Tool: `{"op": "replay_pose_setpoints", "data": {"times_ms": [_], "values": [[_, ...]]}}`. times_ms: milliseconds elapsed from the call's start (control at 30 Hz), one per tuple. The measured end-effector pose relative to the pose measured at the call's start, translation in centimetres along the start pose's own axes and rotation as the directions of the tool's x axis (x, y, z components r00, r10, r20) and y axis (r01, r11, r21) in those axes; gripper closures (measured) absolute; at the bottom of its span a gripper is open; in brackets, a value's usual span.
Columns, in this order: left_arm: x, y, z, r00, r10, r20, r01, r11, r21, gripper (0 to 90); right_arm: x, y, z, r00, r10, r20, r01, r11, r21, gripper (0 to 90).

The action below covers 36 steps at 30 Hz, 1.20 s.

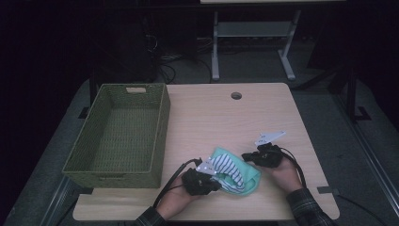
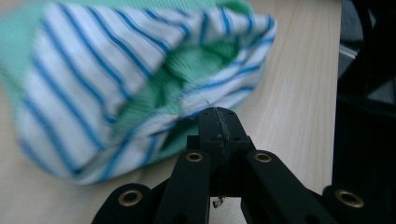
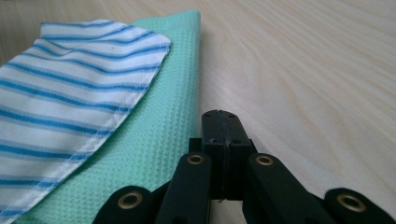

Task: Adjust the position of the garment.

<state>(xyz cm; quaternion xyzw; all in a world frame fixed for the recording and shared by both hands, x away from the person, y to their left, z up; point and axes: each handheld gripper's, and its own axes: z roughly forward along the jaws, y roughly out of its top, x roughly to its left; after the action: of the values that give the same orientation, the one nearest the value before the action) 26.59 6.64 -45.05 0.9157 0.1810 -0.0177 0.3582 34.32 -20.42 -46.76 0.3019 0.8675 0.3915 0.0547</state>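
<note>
Lying on the surface [image 1: 202, 113], one striped cloth [image 1: 231, 170] is flanked by two closed grippers, left [image 1: 212, 181] and right [image 1: 248, 157]; one wicker basket [image 1: 160, 117] is set beside.

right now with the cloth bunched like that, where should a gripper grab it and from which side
Judging by its pose, take the green and striped cloth at the flat double-layered edge by the right gripper, coming in low from the right along the table. There it lies thin and flat; near the left gripper it puffs up loosely.
</note>
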Motion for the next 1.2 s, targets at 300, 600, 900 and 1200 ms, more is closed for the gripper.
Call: {"op": "replay_pose_setpoints", "data": {"times_ms": [300, 600, 900, 1200], "values": [[0.6, 0.0, 0.6, 0.9997, 0.006, -0.023, -0.006, 0.9997, 0.022, 89.4, 0.1, -0.3, -0.2, 1.0000, -0.004, -0.002, 0.004, 1.000, 0.016, 89.9], [1.8, 0.0, 0.5, 0.9973, 0.015, -0.071, -0.012, 0.9993, 0.036, 89.3, 0.9, -0.8, -0.4, 0.9999, 0.001, -0.012, 0.000, 1.000, 0.026, 89.9], [4.1, 0.3, -0.1, 0.9928, -0.006, -0.120, 0.008, 0.9997, 0.022, 89.1, 1.9, -1.8, -1.2, 0.9996, 0.007, -0.028, -0.006, 0.999, 0.036, 89.8], [5.7, 0.9, 0.2, 0.9862, -0.026, -0.164, 0.024, 0.9997, -0.010, 89.2, 3.1, -2.3, -1.8, 0.9989, -0.014, -0.045, 0.016, 0.999, 0.039, 89.7]]}}
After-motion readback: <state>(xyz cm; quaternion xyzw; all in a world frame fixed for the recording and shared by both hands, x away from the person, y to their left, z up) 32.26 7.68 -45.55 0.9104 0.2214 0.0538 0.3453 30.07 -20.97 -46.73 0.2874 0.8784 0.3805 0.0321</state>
